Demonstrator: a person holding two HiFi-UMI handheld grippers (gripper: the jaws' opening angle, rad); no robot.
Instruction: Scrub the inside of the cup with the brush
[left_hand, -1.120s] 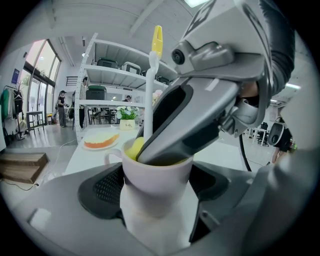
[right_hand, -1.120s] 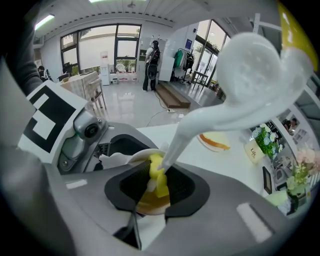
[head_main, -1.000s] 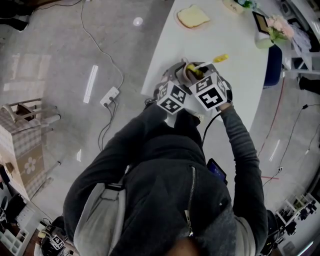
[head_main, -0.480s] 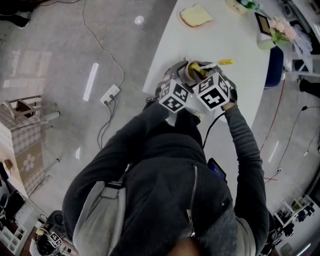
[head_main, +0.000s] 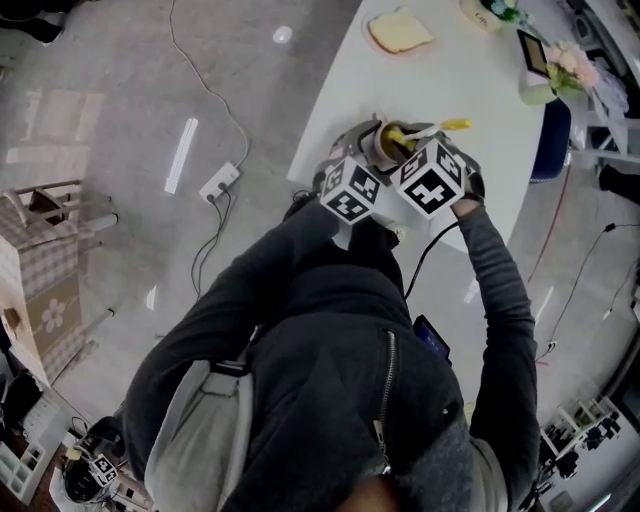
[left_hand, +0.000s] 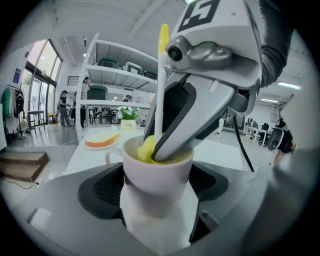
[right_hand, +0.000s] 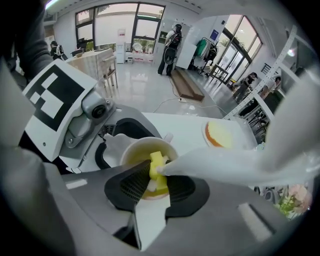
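Observation:
A white cup (left_hand: 152, 182) with its handle on the far left sits between the jaws of my left gripper (left_hand: 157, 192), which is shut on it. Inside the cup is the brush's yellow sponge head (left_hand: 145, 149); its white handle (left_hand: 160, 90) rises to a yellow tip. My right gripper (right_hand: 159, 186) is shut on the brush (right_hand: 157, 170), with its jaws reaching down into the cup (right_hand: 135, 150). In the head view the cup (head_main: 384, 141) is at the near edge of the white table (head_main: 480, 70), just beyond both marker cubes.
A plate with toast (head_main: 400, 32) lies at the table's far side. A small vase of flowers (head_main: 555, 68) stands at the right edge, beside a blue chair (head_main: 550, 135). A power strip (head_main: 220, 187) and cables lie on the floor to the left.
Both grippers have drifted slightly right with the cup. The brush handle's yellow tip has swung a little right and lower, with its head staying in the cup.

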